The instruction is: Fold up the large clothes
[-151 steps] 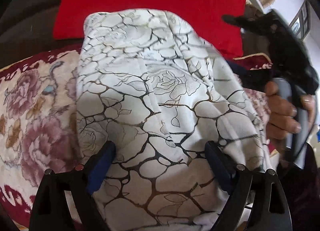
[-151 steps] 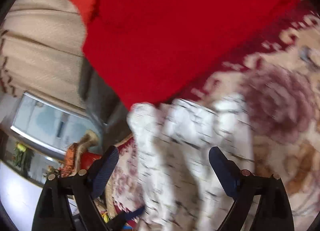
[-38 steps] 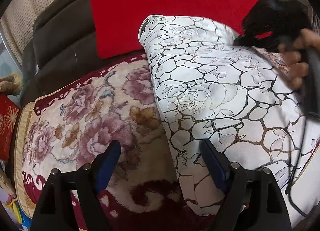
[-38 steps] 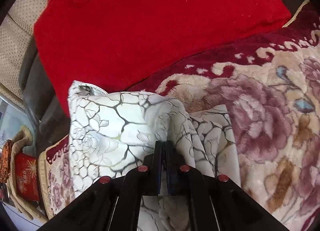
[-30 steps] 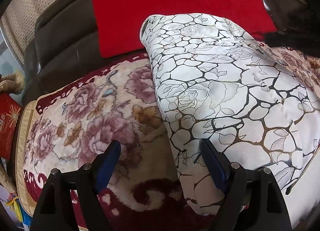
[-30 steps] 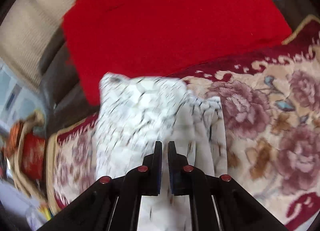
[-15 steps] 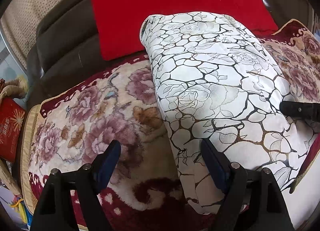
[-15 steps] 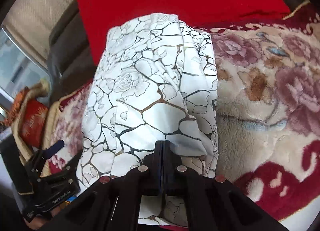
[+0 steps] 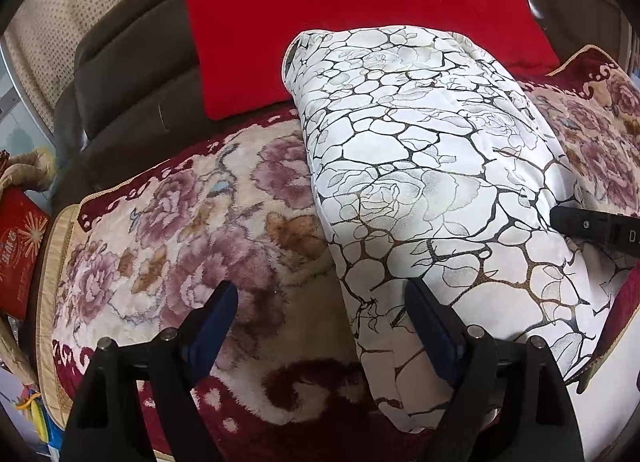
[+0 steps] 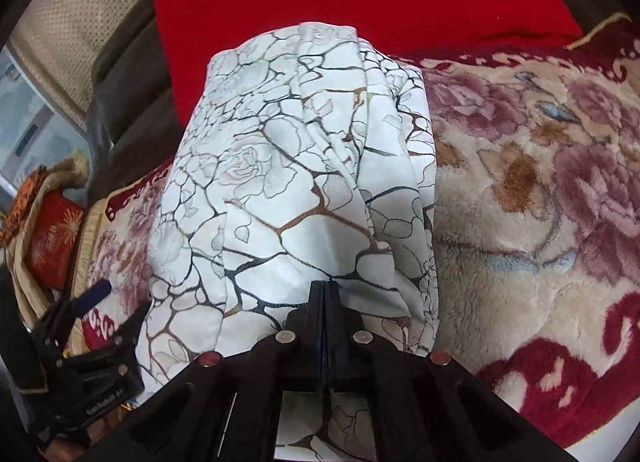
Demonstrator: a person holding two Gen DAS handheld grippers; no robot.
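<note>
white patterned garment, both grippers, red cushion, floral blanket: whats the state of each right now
white patterned garment: folded into a long bundle, lying on the blanket, near edge pinched by the right gripper
right gripper: jaws shut on the garment's near edge
left gripper: jaws open, holding nothing, one finger beside the garment's edge
red cushion: propped against the sofa back, behind the garment
floral blanket: spread flat over the seat
</note>
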